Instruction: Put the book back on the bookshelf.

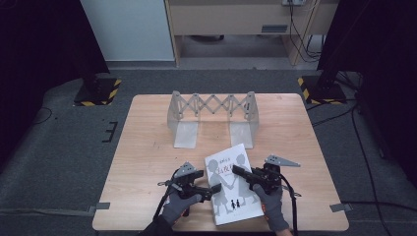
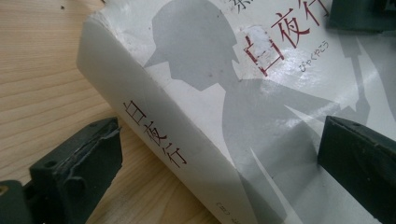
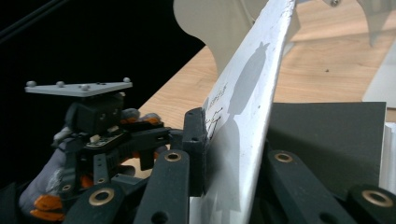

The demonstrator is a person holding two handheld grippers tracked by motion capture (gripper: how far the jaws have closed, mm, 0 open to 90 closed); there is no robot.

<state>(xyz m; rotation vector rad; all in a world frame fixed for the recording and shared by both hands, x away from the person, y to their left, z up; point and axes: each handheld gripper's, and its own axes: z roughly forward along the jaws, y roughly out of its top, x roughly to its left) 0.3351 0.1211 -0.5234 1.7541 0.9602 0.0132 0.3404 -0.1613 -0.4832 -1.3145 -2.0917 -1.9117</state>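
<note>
A lab-like recording space: a light wooden table (image 1: 147,147) on grey carpet (image 1: 64,147), hazard-striped black stand bases (image 1: 97,92), trailing black cables (image 1: 364,147).

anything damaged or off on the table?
The book looks worn: its white cover is scuffed and chipped near the top corner by the spine. It also lies askew to the table edge. The left gripper has a chewed-up pad. The metal rack looks fine.
</note>
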